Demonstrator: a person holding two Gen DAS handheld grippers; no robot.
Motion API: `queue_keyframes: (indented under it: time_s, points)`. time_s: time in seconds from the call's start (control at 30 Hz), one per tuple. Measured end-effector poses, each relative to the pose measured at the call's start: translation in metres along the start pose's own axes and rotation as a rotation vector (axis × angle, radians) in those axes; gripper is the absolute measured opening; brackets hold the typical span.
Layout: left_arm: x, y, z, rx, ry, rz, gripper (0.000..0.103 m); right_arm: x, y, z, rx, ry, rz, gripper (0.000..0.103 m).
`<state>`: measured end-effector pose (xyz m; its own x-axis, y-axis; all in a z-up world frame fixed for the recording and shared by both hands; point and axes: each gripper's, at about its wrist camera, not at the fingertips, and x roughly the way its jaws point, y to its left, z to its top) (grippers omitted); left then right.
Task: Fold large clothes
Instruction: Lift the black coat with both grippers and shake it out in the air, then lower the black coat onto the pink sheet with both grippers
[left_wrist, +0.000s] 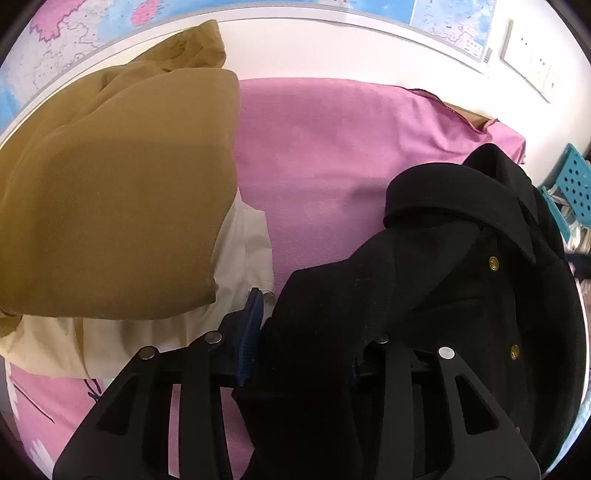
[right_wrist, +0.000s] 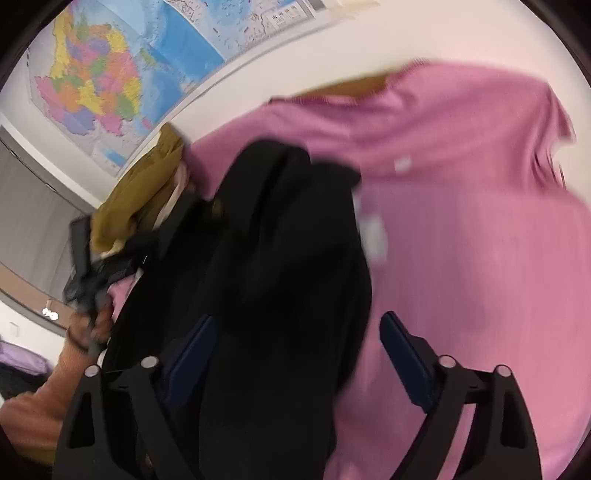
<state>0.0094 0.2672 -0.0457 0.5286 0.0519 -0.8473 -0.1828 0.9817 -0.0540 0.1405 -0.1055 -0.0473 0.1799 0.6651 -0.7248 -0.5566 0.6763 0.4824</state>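
A black coat (left_wrist: 424, 295) with gold buttons lies bunched on the pink-covered table (left_wrist: 325, 147), its collar toward the far side. My left gripper (left_wrist: 310, 325) stands partly open at the coat's near edge. The ribbed face of its left pad (left_wrist: 251, 325) is bare beside the cloth, and the coat hides the right finger. In the blurred right wrist view the coat (right_wrist: 277, 258) hangs between the wide-open jaws of my right gripper (right_wrist: 295, 321), lying against the left pad (right_wrist: 192, 354) and clear of the right pad (right_wrist: 406, 362).
A folded mustard garment (left_wrist: 118, 184) rests on a cream one (left_wrist: 236, 266) at the table's left. A teal perforated basket (left_wrist: 572, 181) stands off the right edge. A map (right_wrist: 110, 74) hangs on the wall behind. A hand in an orange sleeve (right_wrist: 33, 413) holds the other gripper.
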Motion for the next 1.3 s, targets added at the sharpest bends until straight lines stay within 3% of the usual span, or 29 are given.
queue_keyframes:
  time_s: [0.07,0.1,0.13,0.17,0.2,0.3,0.4,0.47,0.5,0.53,0.67,0.73,0.77,0.8,0.83,0.9,0.93,1.03,1.1,1.17,1.2,1.3]
  points:
    - [0.001,0.002,0.0,-0.004,-0.003,-0.031,0.044,-0.005,-0.004,-0.03,0.045,0.023,0.082,0.088]
    - [0.002,0.002,-0.003,-0.001,-0.004,-0.04,0.046,-0.005,-0.005,-0.04,0.048,0.031,0.095,0.083]
    - [0.003,0.002,-0.003,0.003,-0.004,-0.042,0.046,-0.004,-0.002,-0.051,0.038,0.04,0.085,0.05]
    - [0.002,0.0,-0.003,0.01,-0.004,-0.042,0.045,-0.006,0.002,-0.057,0.025,0.037,0.064,0.026]
    - [0.002,-0.002,-0.002,0.018,-0.004,-0.043,0.043,-0.009,0.005,-0.058,0.023,0.032,0.048,0.014]
    - [0.0,-0.003,0.0,0.024,-0.031,-0.048,0.025,-0.056,0.037,-0.049,-0.074,-0.096,-0.073,0.012]
    - [-0.018,-0.001,0.0,0.029,-0.078,-0.064,0.021,-0.12,0.072,-0.031,-0.189,-0.236,-0.233,0.011]
    - [-0.025,-0.002,0.0,0.043,-0.096,-0.072,0.021,-0.142,0.082,-0.02,-0.242,-0.278,-0.323,0.011]
    - [-0.025,-0.002,-0.001,0.05,-0.094,-0.069,0.021,-0.143,0.085,-0.014,-0.282,-0.285,-0.446,0.011]
    - [-0.024,-0.002,-0.003,0.055,-0.089,-0.071,0.021,-0.137,0.079,-0.008,-0.287,-0.27,-0.513,0.012]
    - [-0.013,-0.002,-0.014,0.106,-0.044,-0.068,0.025,-0.083,0.021,-0.001,-0.159,-0.071,-0.584,0.016]
    - [-0.014,-0.002,-0.019,0.138,-0.039,-0.063,0.044,-0.047,-0.007,-0.01,-0.106,0.104,-0.578,0.04]
    - [-0.019,-0.002,-0.02,0.151,-0.045,-0.079,0.045,-0.038,-0.011,-0.013,-0.119,0.148,-0.61,0.047]
    - [-0.027,-0.002,-0.02,0.164,-0.062,-0.093,0.048,-0.037,-0.014,-0.016,-0.141,0.163,-0.623,0.058]
    - [-0.035,-0.002,-0.019,0.178,-0.082,-0.093,0.06,-0.041,-0.012,-0.014,-0.158,0.142,-0.627,0.063]
    - [-0.057,-0.003,-0.012,0.206,-0.16,-0.107,0.072,-0.065,-0.007,-0.001,-0.132,0.029,-0.578,0.074]
    - [-0.065,-0.004,-0.008,0.213,-0.183,-0.12,0.073,-0.079,-0.006,0.006,-0.118,-0.035,-0.529,0.076]
    - [-0.077,-0.009,0.013,0.224,-0.227,-0.158,0.084,-0.104,0.002,0.032,-0.099,-0.209,-0.296,0.082]
    - [-0.066,-0.017,0.029,0.233,-0.216,-0.151,0.084,-0.087,0.005,0.054,-0.11,-0.222,-0.227,0.082]
    - [-0.039,-0.021,0.043,0.212,-0.14,-0.174,0.084,-0.05,0.005,0.081,-0.117,-0.191,-0.192,0.083]
    - [-0.025,-0.023,0.048,0.2,-0.097,-0.19,0.084,-0.033,0.001,0.092,-0.111,-0.163,-0.167,0.086]
    - [-0.001,-0.036,0.047,0.244,-0.039,-0.14,0.085,0.026,-0.011,0.114,-0.047,-0.059,-0.167,0.089]
